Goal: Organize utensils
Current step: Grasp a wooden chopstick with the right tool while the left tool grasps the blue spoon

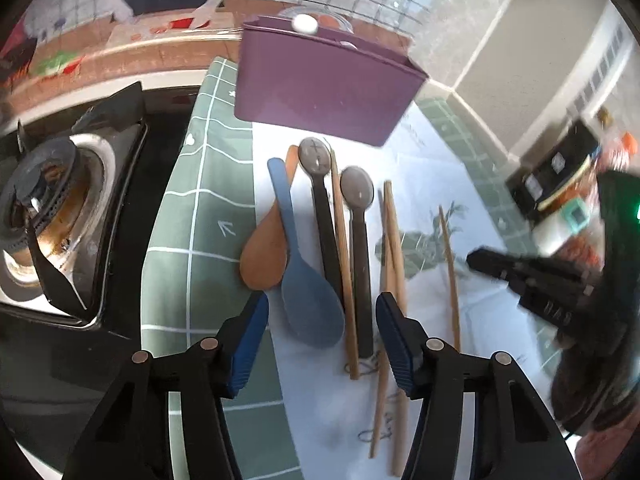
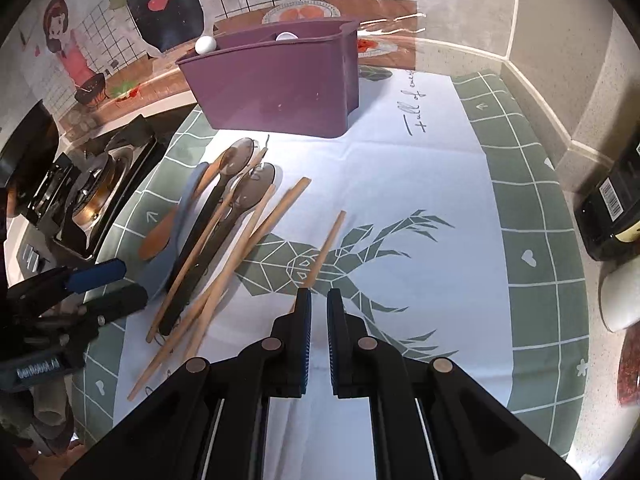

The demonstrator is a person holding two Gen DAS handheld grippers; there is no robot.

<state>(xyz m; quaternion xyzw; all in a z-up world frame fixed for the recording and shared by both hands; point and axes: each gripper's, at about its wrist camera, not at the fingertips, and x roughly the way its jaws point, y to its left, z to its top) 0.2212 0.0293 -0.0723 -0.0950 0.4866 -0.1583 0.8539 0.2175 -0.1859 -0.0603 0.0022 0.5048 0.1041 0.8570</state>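
The left gripper (image 1: 322,336) hangs half open over the utensil pile, pads gripping nothing. The right gripper (image 2: 319,312) looks nearly shut and empty, its tips beside a lone chopstick (image 2: 324,250). Spoons (image 1: 324,216), a blue paddle (image 1: 308,300) and more chopsticks (image 1: 394,240) lie on the cloth (image 2: 420,200) near the purple bin (image 2: 276,80). They look light, stiff and probably slippery; take each mid-handle, across its narrow width

Purple caddy (image 2: 276,88), blue spoon (image 1: 308,300), orange-brown wooden spoon (image 1: 264,256), green-gridded white cloth (image 2: 520,240) with geometric deer print.
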